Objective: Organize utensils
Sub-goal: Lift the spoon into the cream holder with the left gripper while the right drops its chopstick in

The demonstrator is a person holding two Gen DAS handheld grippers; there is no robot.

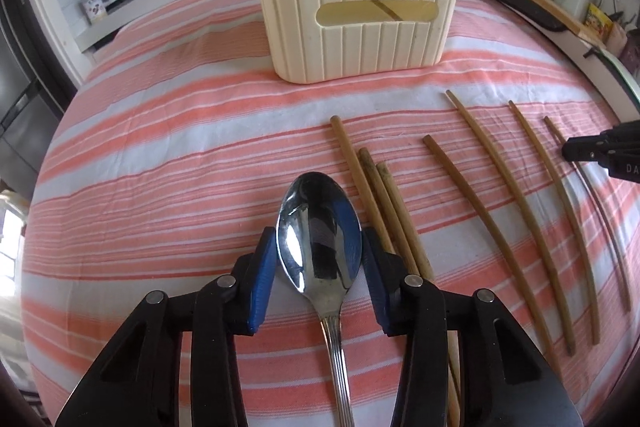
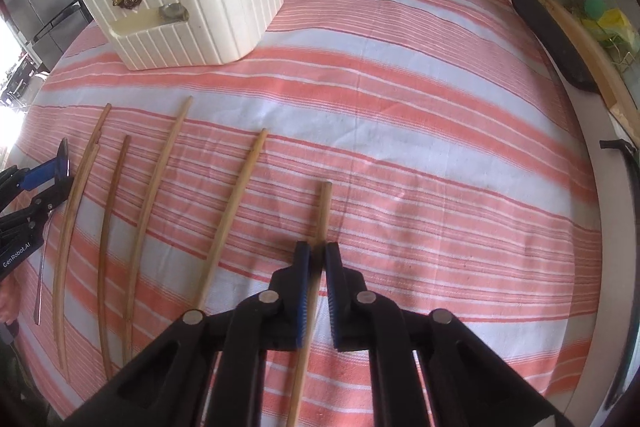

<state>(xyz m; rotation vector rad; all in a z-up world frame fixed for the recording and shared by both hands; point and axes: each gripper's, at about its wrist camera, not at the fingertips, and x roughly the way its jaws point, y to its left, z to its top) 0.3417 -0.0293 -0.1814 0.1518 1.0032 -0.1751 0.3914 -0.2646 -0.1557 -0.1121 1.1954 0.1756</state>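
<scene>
Left tongs pinch the bowl of a steel spoon between blue pads, handle trailing back. Right tongs are pressed onto one bamboo chopstick. More chopsticks lie side by side on the striped desk, before a cream holder.

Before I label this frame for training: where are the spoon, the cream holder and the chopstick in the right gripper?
spoon (image 1: 320, 231): left wrist view, middle of the bowl.
cream holder (image 1: 356, 47): left wrist view, ribbed front wall.
chopstick (image 2: 325, 211): right wrist view, shaft just ahead of the fingertips.
</scene>
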